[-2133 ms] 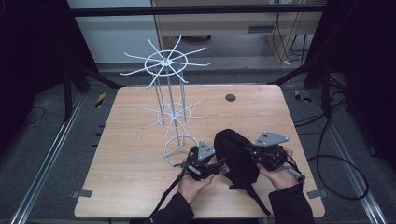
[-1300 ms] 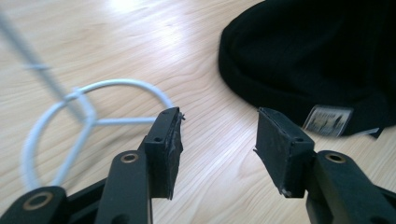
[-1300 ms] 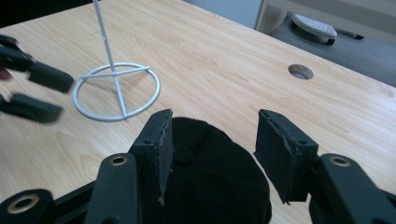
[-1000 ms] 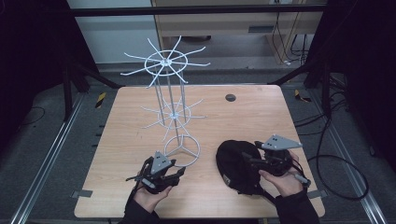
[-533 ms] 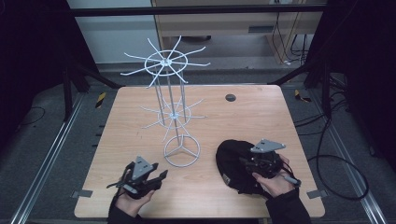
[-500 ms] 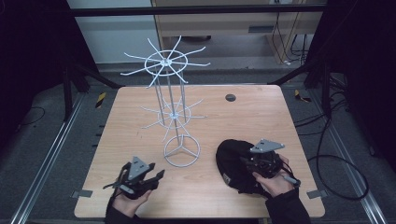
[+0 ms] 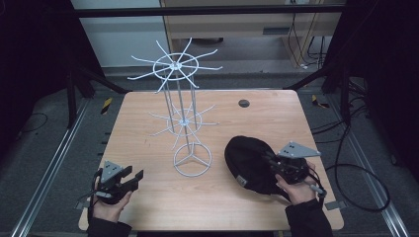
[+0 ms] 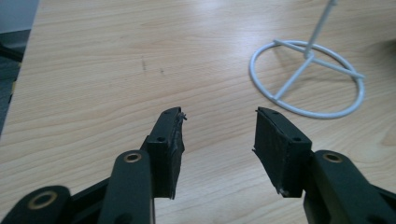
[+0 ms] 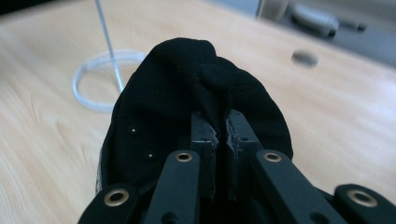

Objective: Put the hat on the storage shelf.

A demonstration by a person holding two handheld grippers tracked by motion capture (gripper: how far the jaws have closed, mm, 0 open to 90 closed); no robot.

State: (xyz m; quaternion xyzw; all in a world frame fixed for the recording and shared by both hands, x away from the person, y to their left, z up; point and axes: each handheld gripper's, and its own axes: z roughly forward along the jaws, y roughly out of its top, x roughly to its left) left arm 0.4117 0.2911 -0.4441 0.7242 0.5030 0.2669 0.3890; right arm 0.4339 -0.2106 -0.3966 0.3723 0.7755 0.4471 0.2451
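A black cap (image 7: 249, 163) lies on the wooden table (image 7: 148, 108) at the front right, and my right gripper (image 7: 274, 164) is shut on a fold of its fabric. In the right gripper view the cap (image 9: 187, 102) bulges up just past the closed jaws of the right gripper (image 9: 219, 125). My left gripper (image 7: 134, 178) rests open near the table's front left corner with nothing held. In the left gripper view the left gripper (image 8: 218, 116) has bare wood between its pads. A white wire hat stand (image 7: 180, 98) rises at the table's middle.
The stand's ring base (image 7: 192, 159) sits between the two grippers; the ring base (image 8: 306, 77) lies right of the left jaws. A small dark disc (image 7: 243, 103) lies at the back of the table. Black frame posts and cables surround the table.
My left gripper let go of the cap and pulled back to the front left corner, now open. The right gripper stayed shut on the cap and shifted it slightly right.
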